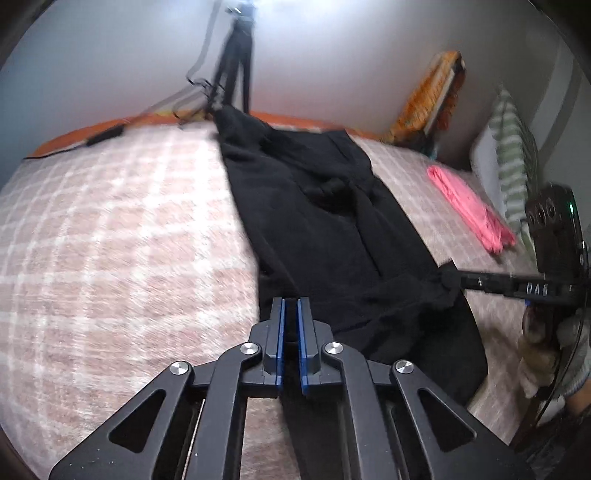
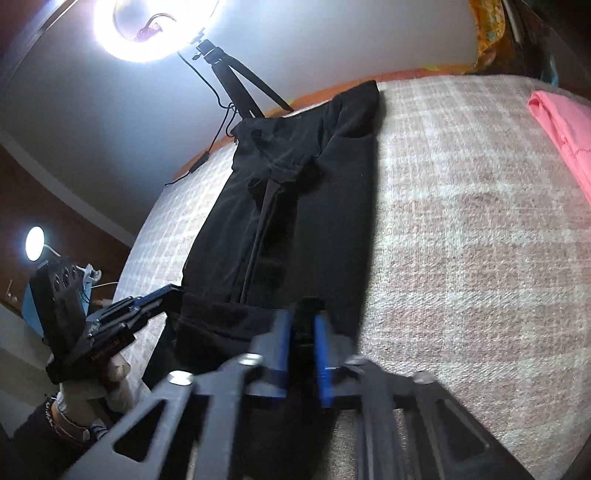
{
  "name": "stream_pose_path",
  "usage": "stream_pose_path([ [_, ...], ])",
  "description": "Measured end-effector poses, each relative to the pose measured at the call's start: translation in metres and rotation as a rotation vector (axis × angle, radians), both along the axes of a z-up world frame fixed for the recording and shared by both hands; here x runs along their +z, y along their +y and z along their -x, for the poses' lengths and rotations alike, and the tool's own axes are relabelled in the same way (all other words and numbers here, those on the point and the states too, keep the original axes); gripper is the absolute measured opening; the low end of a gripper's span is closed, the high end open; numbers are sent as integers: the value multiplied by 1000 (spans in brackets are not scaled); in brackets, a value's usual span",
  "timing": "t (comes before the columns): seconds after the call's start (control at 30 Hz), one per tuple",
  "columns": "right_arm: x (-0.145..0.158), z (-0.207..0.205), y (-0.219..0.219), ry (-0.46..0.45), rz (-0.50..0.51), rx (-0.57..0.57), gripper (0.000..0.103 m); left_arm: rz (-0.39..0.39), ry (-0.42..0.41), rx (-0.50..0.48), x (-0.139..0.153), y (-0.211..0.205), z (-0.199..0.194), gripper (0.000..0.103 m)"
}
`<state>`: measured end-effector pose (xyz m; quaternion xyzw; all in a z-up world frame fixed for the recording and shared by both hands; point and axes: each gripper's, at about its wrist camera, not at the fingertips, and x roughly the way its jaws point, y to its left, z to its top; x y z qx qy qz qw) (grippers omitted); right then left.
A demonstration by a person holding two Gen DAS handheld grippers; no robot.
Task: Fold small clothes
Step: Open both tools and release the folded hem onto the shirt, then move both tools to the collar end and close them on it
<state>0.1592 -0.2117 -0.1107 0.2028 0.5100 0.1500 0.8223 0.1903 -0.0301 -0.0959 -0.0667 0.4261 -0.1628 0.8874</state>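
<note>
A black garment [image 1: 325,221] [image 2: 295,184], apparently trousers, lies lengthwise on the bed. Its far end reaches the tripod. In the left wrist view my left gripper [image 1: 291,301] is shut on the garment's near hem, with dark cloth between the blue pads [image 1: 282,325]. My right gripper [image 1: 448,278] pinches the same hem at its right corner. The right wrist view shows my right gripper [image 2: 303,317] shut on black fabric, and my left gripper [image 2: 176,292] clamped on the left corner. The hem between them is bunched and hangs over the bed's near edge.
The bed has a pink-beige checked blanket [image 1: 129,240] [image 2: 461,258]. A folded pink cloth [image 1: 469,206] [image 2: 561,129] lies to the right. A tripod [image 1: 236,66] [image 2: 236,85] with a ring light [image 2: 155,29] stands at the far edge. A striped pillow [image 1: 513,155] and orange fabric [image 1: 432,99] are at the far right.
</note>
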Motion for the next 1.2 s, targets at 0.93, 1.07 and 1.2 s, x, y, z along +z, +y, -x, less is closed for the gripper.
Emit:
stream_pose_path([
  [0.93, 35, -28, -35, -96, 35, -94, 39, 113, -57, 143, 41, 66, -36, 46],
  [1.07, 39, -57, -43, -107, 30, -80, 41, 112, -30, 124, 40, 68, -72, 52],
  [1.2, 36, -95, -53, -101, 18, -68, 41, 118, -6, 109, 35, 66, -113, 54],
])
